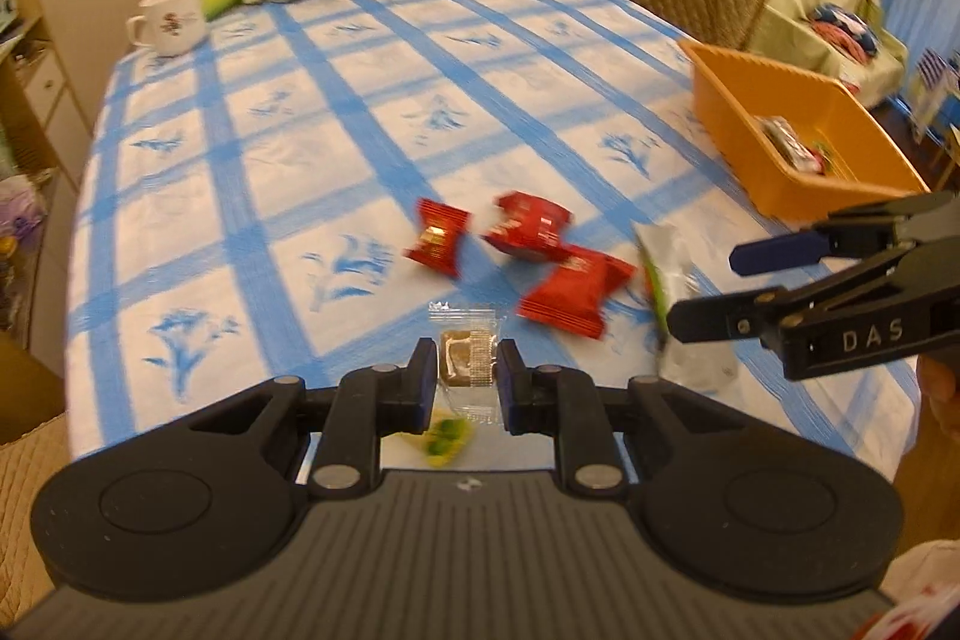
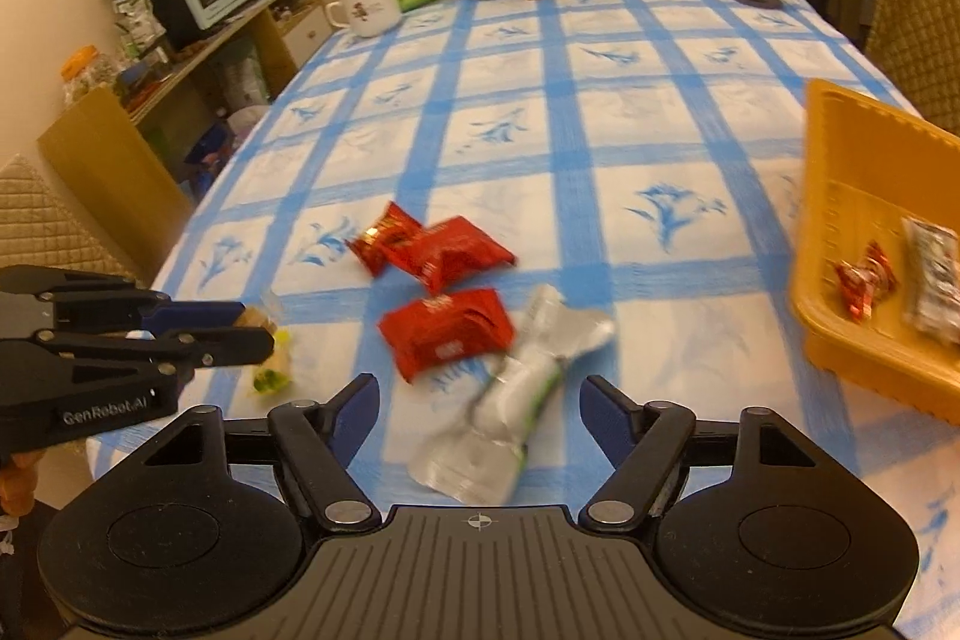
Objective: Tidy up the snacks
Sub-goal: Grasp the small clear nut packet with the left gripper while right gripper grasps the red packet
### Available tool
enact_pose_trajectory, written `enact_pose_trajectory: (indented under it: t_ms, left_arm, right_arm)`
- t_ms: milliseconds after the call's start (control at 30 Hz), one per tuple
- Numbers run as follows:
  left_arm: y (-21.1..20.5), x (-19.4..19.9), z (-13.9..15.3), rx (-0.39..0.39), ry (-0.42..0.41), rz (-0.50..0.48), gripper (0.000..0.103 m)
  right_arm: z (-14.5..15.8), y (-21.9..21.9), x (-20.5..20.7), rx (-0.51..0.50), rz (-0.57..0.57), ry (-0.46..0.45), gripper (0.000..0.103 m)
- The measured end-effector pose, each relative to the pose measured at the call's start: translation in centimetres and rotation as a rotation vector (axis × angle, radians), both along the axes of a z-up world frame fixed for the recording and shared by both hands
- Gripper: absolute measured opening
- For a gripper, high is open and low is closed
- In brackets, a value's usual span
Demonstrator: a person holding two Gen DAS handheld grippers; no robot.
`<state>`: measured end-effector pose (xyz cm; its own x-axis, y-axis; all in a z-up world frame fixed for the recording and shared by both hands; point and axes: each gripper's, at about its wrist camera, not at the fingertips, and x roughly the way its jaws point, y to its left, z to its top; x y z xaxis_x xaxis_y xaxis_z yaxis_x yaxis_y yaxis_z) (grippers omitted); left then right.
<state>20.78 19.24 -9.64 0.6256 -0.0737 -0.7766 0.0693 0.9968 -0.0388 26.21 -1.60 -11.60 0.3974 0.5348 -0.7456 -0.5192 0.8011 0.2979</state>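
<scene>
**Two snacks between the jaws, only one of them held**

Two risks face you, and the orange basket (image 1: 774,112) is the mark to judge both by. Your right gripper (image 2: 480,418) has its jaws standing apart on either side of the silver pouch (image 2: 510,400), not pressing it. The pouch is long, crumpled and lies aslant between them, its far end touching the nearest red packet (image 2: 447,334). Shut the jaws here and I judge you may catch only a fold, so the pouch could swing or slip on the way to the basket, or drag that red packet along. The pouch lies on the desk (image 2: 600,148), near the basket's left side.

Your left gripper (image 1: 467,376) has its jaws closed on the small clear sachet (image 1: 465,361), pinching it across the brown piece inside. The film is thin and slick; the sachet may slide out before it reaches the basket, which is well apart to the right. Two more red packets (image 1: 528,226) lie farther from the basket than the pouch.
</scene>
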Motion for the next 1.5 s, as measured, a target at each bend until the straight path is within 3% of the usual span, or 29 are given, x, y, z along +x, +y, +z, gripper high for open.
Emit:
enact_pose_trajectory:
  t_ms: [333, 633, 833, 1100, 1300, 1367, 1500]
  left_arm:
    - [2.7, -0.2, -0.1, 0.0, 0.003, 0.074, 0.019]
    - [4.2, -0.1, -0.8, -0.014, 0.026, 0.122, 0.019]
    - [5.2, -0.2, -1.2, -0.021, 0.038, 0.153, 0.019]
    - [5.7, -0.1, -1.4, -0.028, 0.042, 0.176, 0.019]
    - [5.7, -0.2, -1.3, -0.027, 0.041, 0.174, 0.019]
    - [5.6, -0.2, -1.3, -0.026, 0.042, 0.175, 0.019]
    - [5.6, -0.2, -1.3, -0.025, 0.041, 0.175, 0.019]
  right_arm:
    - [-1.2, 3.6, 2.0, 0.035, 0.025, 0.066, 0.068]
    - [-3.1, 5.2, 4.3, 0.018, -0.05, 0.145, 0.065]
    - [-3.3, 6.1, 5.1, -0.016, -0.06, 0.123, 0.064]
    - [-3.5, 7.2, 5.2, -0.085, -0.02, 0.066, 0.055]
    - [-3.6, 7.3, 4.9, -0.115, 0.002, 0.031, 0.046]
    - [-3.6, 7.2, 4.9, -0.127, 0.0, 0.019, 0.037]
    - [-3.7, 6.9, 5.0, -0.121, 0.004, 0.016, 0.033]
